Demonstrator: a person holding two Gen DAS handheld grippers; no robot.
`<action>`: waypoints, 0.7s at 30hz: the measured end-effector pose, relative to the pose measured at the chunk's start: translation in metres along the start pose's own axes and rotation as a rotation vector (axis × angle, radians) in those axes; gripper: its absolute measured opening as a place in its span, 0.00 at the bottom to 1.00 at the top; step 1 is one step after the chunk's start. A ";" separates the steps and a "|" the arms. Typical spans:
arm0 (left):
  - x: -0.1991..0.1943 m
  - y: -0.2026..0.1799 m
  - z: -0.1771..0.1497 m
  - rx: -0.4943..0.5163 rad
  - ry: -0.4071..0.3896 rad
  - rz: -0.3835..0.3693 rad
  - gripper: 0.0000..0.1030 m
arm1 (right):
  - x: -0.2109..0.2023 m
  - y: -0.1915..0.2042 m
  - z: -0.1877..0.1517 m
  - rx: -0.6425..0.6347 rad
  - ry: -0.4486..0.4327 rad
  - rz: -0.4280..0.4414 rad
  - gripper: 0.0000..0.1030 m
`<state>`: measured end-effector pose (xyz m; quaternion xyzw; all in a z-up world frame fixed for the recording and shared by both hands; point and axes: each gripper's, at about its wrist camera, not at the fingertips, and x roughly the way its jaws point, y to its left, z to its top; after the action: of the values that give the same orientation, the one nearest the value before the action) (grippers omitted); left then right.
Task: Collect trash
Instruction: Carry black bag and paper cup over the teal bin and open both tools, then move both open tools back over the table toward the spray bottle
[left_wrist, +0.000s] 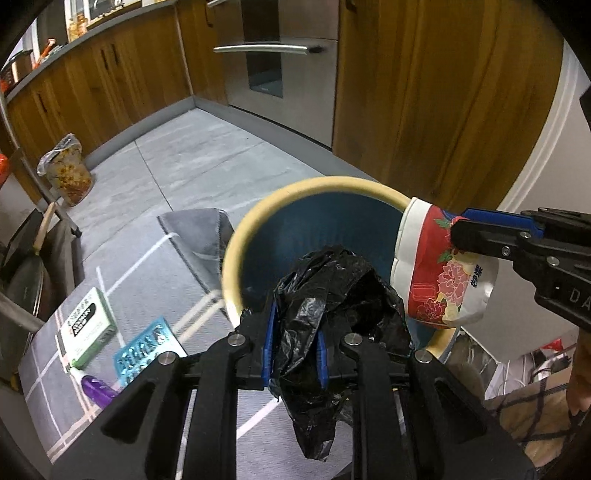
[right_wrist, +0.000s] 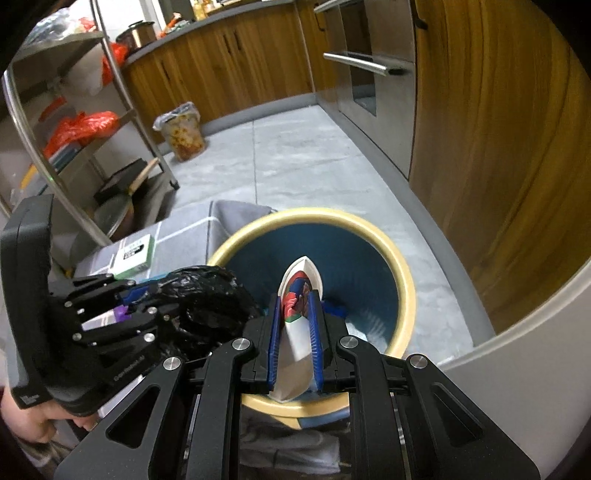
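My left gripper (left_wrist: 293, 325) is shut on a crumpled black plastic bag (left_wrist: 332, 295) and holds it over the near rim of a blue bin with a cream rim (left_wrist: 258, 214). My right gripper (right_wrist: 299, 299) is shut on a red and white flowered packet (right_wrist: 299, 332), held over the bin (right_wrist: 402, 280). The packet (left_wrist: 436, 266) and the right gripper (left_wrist: 465, 229) also show at the bin's right rim in the left wrist view. The left gripper (right_wrist: 147, 299) with the bag (right_wrist: 207, 299) shows to the left in the right wrist view.
A grey checked cloth surface (left_wrist: 147, 266) left of the bin carries a white and green box (left_wrist: 88, 325), a blue blister pack (left_wrist: 147, 350) and a purple item (left_wrist: 98, 387). A lined bin (right_wrist: 183, 129) stands by the wooden cabinets (left_wrist: 110, 74). A metal shelf rack (right_wrist: 74, 129) is at left.
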<state>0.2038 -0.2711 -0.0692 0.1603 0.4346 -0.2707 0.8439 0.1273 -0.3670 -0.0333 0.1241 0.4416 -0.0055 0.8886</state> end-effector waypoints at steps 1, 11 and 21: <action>0.001 -0.001 0.000 0.000 -0.005 -0.006 0.18 | 0.001 -0.002 0.000 0.008 0.004 0.003 0.16; -0.001 -0.005 0.007 -0.025 -0.062 -0.040 0.43 | 0.004 -0.016 0.006 0.093 -0.003 0.028 0.35; -0.012 0.000 0.014 -0.063 -0.099 -0.054 0.72 | -0.021 -0.009 0.015 0.109 -0.084 0.059 0.35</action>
<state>0.2070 -0.2746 -0.0518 0.1083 0.4049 -0.2872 0.8613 0.1253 -0.3817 -0.0100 0.1847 0.3992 -0.0086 0.8980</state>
